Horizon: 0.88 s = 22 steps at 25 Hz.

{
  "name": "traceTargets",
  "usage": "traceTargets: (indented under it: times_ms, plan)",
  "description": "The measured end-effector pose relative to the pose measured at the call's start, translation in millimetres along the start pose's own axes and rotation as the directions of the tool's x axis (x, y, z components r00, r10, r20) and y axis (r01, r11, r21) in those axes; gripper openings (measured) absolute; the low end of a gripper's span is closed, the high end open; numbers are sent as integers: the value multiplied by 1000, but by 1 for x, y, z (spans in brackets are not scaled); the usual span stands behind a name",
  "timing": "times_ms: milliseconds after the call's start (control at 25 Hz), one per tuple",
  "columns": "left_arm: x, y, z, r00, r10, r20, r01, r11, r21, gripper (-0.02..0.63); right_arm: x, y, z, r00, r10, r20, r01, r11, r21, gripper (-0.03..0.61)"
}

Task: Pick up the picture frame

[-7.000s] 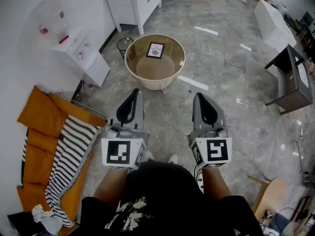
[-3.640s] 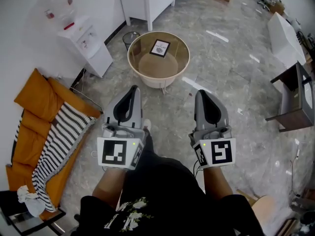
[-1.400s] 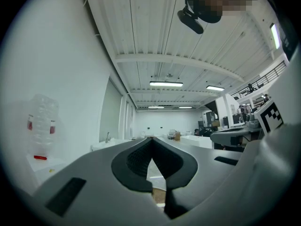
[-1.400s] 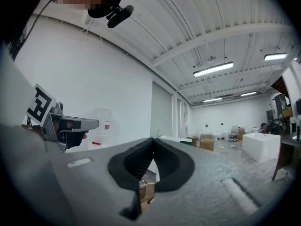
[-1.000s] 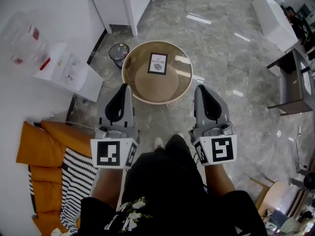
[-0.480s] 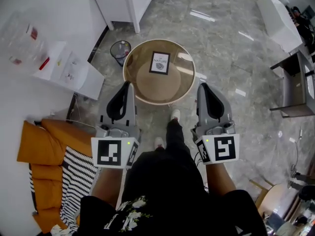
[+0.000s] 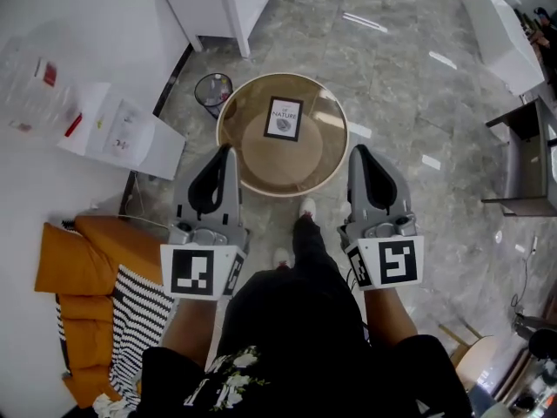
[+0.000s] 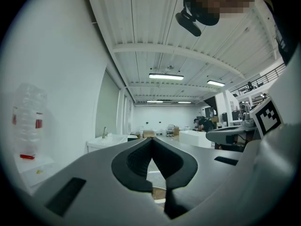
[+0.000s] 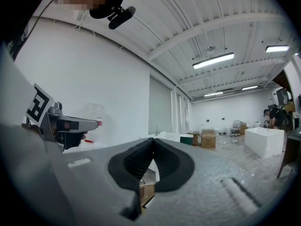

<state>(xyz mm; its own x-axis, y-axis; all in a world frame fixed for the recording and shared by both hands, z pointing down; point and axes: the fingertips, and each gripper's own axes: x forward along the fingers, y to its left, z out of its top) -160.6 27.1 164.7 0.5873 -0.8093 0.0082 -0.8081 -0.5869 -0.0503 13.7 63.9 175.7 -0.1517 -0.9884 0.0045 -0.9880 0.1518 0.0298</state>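
Closer now than a second ago, my left tool and right tool flank the near edge of the round table. Both tools have their jaws pressed together, holding nothing. The picture frame lies flat on the table, toward its far side, apart from both tools.

On the picture frame lying on the round glass table, one printed word reads "NATURE" — a smaller line above it is too small to make out.
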Motion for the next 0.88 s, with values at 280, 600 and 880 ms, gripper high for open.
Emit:
traceTargets:
  times_ms: [280, 600, 880]
  plan:
    - [66, 9, 2, 1000, 17, -15, -17, 1000, -3, 12, 57, -35, -2, 999, 34, 6, -34, 999, 28, -5]
    - [138, 6, -6, 999, 37, -38, -38, 999, -18, 12, 105, -95, -12, 1000, 27, -14, -26, 998, 50, -5]
    - [201, -10, -13, 998, 36, -58, -37, 999, -21, 12, 138, -144, -17, 999, 44, -25, -43, 997, 66, -5]
